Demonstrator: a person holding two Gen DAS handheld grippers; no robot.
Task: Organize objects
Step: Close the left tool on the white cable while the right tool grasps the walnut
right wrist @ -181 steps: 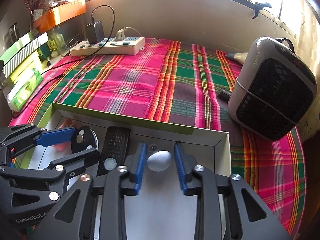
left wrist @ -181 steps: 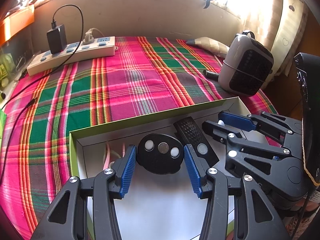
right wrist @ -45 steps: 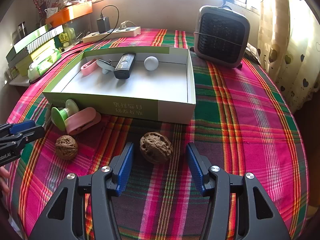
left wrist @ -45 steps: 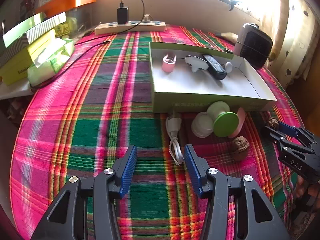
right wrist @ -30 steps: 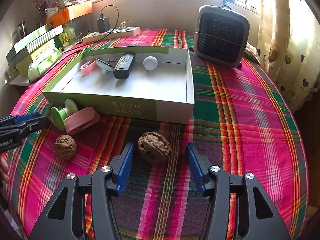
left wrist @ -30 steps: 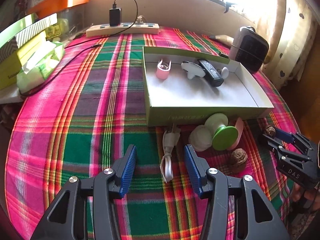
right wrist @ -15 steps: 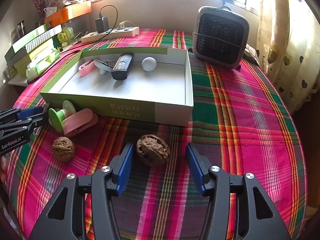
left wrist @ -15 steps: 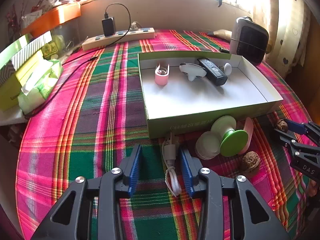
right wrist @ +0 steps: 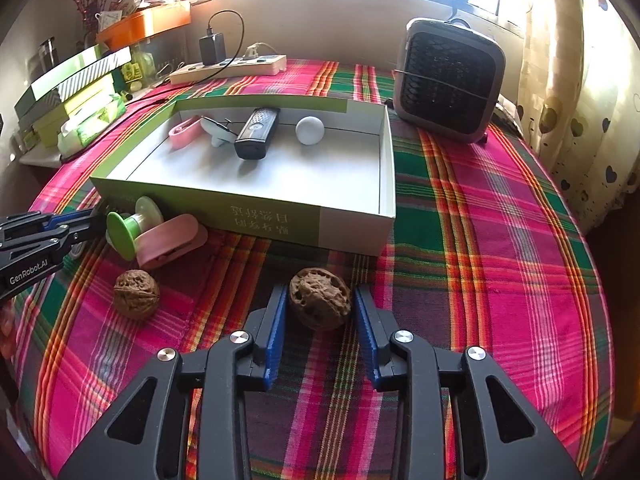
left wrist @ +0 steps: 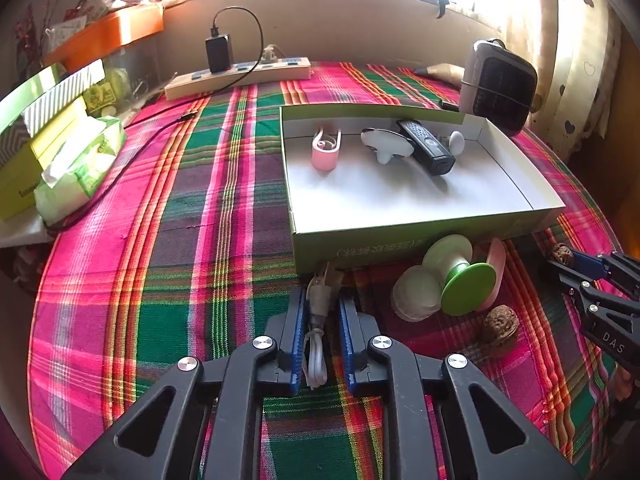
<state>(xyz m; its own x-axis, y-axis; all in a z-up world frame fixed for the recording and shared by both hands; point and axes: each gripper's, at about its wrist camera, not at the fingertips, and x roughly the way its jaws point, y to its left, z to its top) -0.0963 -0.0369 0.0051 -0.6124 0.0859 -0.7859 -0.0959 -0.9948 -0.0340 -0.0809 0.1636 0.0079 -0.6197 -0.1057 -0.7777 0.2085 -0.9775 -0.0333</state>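
On the plaid cloth, my left gripper [left wrist: 322, 297] is shut on a white charging cable [left wrist: 316, 360] lying just in front of the green-and-white box [left wrist: 400, 236]. My right gripper [right wrist: 320, 290] has its jaws closing, and the blue pads touch both sides of a walnut [right wrist: 320, 302]. A second walnut [right wrist: 136, 294] lies loose to its left. A green spool [left wrist: 464, 280], a pink clip [right wrist: 168, 240] and a white lid [left wrist: 416, 294] rest against the box front. Inside the box are a pink clip [left wrist: 326, 152], a white gadget [left wrist: 386, 146], a black remote [left wrist: 426, 146] and a white ball [right wrist: 310, 130].
A small grey fan heater [right wrist: 448, 80] stands behind the box on the right. A power strip [left wrist: 236, 76] with a black charger lies at the back. Stacked boxes [left wrist: 52, 120] and a tissue pack [left wrist: 80, 168] sit at the left edge. A curtain hangs on the right.
The left jaws have come together from wide open onto the white cable. The right jaws have narrowed against the walnut. Neither hand has shifted much.
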